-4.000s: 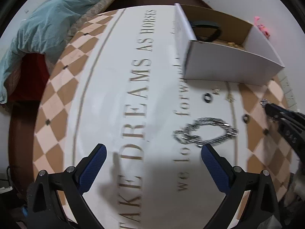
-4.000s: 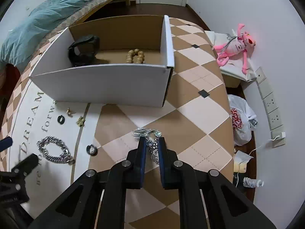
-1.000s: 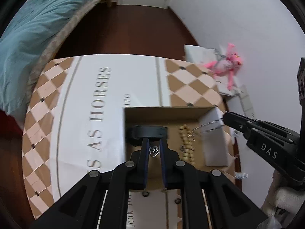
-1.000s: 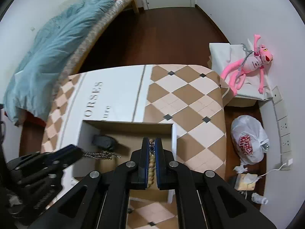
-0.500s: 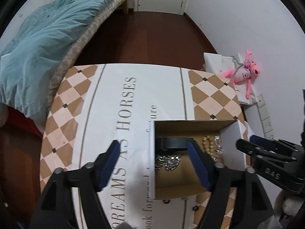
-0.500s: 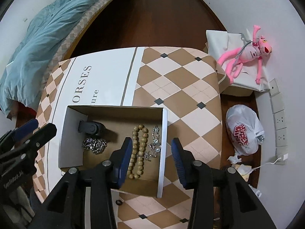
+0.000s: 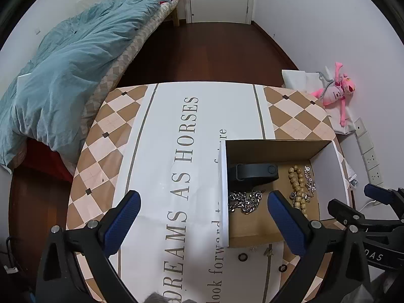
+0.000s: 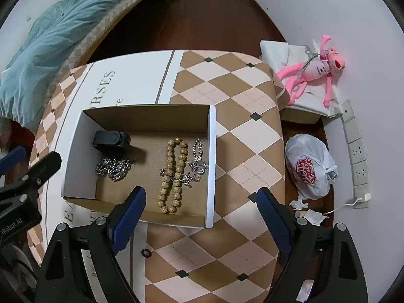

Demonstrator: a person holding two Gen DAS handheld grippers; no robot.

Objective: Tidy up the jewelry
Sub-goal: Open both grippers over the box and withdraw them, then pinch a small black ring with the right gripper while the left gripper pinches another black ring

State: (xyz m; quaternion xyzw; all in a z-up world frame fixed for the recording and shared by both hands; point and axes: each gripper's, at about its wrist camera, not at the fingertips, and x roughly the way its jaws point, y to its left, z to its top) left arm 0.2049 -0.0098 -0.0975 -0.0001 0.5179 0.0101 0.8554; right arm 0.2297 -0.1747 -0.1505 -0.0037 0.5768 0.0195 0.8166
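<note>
box [image 8: 211, 166] on table [image 8: 242, 136] | in box: chain [image 8: 113, 168] left, beads [image 8: 174, 171] right

Tan-and-cream checks, white lettered band

Checked tablecloth [image 8: 242, 131] w/ grey text; brown cardboard box [image 8: 211, 166], white outside; tan bead bracelet [image 8: 174, 174]; silver chain [image 8: 113, 168]; pink plush toy [image 8: 313, 73].

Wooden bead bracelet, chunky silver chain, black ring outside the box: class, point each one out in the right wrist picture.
wooden bead bracelet [image 8: 174, 174], right wrist view, on its left strand of beads.
chunky silver chain [image 8: 113, 168], right wrist view, middle of the heap.
black ring [image 8: 146, 253], right wrist view, on its band.
</note>
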